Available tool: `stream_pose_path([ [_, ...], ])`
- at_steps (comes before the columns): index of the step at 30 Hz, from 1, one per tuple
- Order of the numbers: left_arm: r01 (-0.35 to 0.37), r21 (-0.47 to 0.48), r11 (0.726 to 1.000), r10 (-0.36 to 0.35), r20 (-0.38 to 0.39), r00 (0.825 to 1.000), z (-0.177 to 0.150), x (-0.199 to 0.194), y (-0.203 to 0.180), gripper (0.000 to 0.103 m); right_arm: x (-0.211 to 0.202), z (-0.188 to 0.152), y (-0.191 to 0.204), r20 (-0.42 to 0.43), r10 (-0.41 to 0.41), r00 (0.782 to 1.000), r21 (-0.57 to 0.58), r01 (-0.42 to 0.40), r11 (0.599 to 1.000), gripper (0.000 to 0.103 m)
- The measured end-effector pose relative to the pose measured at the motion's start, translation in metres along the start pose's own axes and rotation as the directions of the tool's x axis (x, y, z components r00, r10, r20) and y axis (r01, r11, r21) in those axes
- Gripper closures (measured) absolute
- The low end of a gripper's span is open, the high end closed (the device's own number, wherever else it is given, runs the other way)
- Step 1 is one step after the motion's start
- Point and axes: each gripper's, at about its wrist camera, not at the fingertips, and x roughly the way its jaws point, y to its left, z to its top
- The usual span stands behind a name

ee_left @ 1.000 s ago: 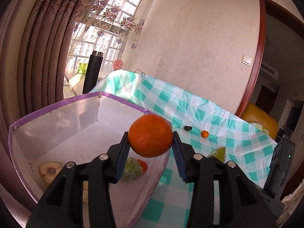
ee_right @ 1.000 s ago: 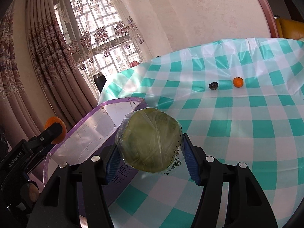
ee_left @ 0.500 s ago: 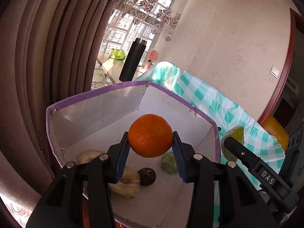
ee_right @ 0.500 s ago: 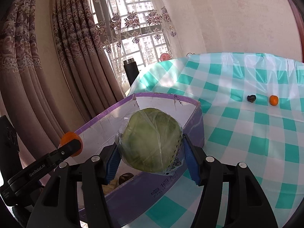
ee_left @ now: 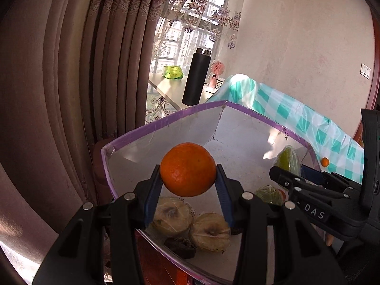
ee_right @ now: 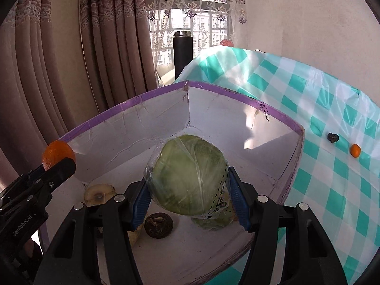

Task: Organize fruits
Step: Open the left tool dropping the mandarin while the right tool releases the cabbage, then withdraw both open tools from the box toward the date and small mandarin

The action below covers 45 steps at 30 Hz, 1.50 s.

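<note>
Purple-rimmed box [ee_right: 237, 97] already holds wrapped fruit [ee_left: 172, 215] beneath both loaded tongs.

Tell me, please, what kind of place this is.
Probably a room in a home: heavy curtains and a lace-curtained window, a table under a checked cloth, and a cardboard box holding fruit.

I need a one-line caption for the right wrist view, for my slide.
Right tongs hold a plastic-wrapped green fruit above the purple-rimmed box; left tongs bring an orange.
</note>
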Motion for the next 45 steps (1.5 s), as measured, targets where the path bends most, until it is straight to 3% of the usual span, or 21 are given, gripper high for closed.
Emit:
stream_pose_path([
  [6,-0.083,0.129,0.988,0.097,-0.102,0.990,0.005,0.026,-0.009,0.058,0.023,0.003,0.011,-0.079,-0.114,0.990,-0.122,0.104,0.987,0.043],
  [11,-0.134,0.220,0.966,0.165,-0.131,0.978,-0.001,0.038,-0.019,0.057,0.030,0.004,0.013,-0.127,-0.176,0.976,-0.185,0.151,0.971,0.042],
  [13,-0.114,0.211,0.971,0.143,-0.128,0.981,-0.001,0.036,-0.019,0.038,0.029,0.003,0.013,-0.111,-0.199,0.974,-0.206,0.174,0.963,0.025],
  [15,-0.103,0.217,0.971,0.131,-0.121,0.984,-0.001,0.034,-0.023,0.025,0.028,0.002,0.014,-0.095,-0.213,0.972,-0.219,0.189,0.957,0.018],
  [18,-0.206,0.230,0.951,0.222,-0.045,0.974,-0.002,0.027,-0.026,0.003,0.026,0.001,0.012,-0.085,-0.223,0.971,-0.211,0.201,0.957,0.016],
  [27,-0.211,0.255,0.944,0.220,-0.007,0.975,-0.005,0.020,-0.029,0.002,0.019,0.001,0.008,-0.035,-0.193,0.981,-0.171,0.185,0.968,0.015],
  [34,-0.275,0.280,0.920,0.275,0.037,0.961,-0.004,0.016,-0.039,0.002,0.012,0.001,0.001,0.012,-0.118,0.993,-0.120,0.118,0.986,0.015],
  [36,-0.294,0.278,0.914,0.285,0.073,0.956,-0.002,0.008,-0.043,0.002,0.003,0.000,-0.006,0.060,-0.077,0.995,-0.077,0.082,0.994,0.015],
  [40,-0.322,0.272,0.907,0.287,0.161,0.944,0.004,-0.012,-0.057,0.002,-0.020,0.001,-0.027,0.162,-0.042,0.986,0.003,0.043,0.999,0.015],
  [45,-0.289,0.285,0.914,0.216,0.261,0.941,0.008,-0.036,-0.092,0.002,-0.051,-0.003,-0.076,0.266,-0.062,0.962,0.145,0.024,0.989,0.015],
])
